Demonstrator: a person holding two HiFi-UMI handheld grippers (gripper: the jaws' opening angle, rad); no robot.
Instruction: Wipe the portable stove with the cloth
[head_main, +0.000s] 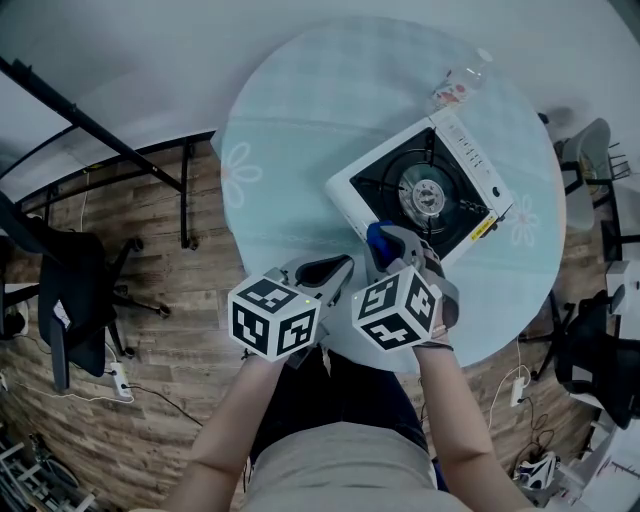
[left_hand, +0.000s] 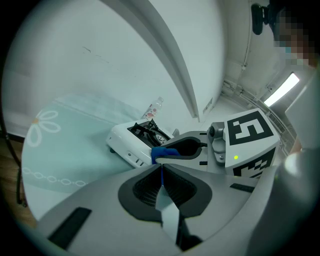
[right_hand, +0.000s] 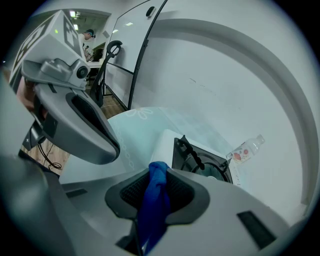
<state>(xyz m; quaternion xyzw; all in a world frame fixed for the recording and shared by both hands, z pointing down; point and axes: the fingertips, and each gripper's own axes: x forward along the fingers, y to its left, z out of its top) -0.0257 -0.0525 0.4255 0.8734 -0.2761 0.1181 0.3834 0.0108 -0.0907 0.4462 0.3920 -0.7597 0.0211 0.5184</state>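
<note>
The portable stove sits on the far right part of the round table, which has a pale cloth cover. The stove is turned at an angle, with its near edge towards me. Its white top shows no wet streaks or wiped patches that I can make out, so I judge the wiping has barely begun and nearly the whole surface is left.

My right gripper is clamped on the blue cloth, which bunches out between the jaws. It hangs just at the stove's near edge; I cannot tell whether it touches. My left gripper hovers beside it over the table's near rim, jaws together with nothing bulky in them.

A clear plastic bottle lies beyond the stove's far corner, its label a reddish print too small to read. A yellow sticker on the stove's side carries writing I cannot make out.
</note>
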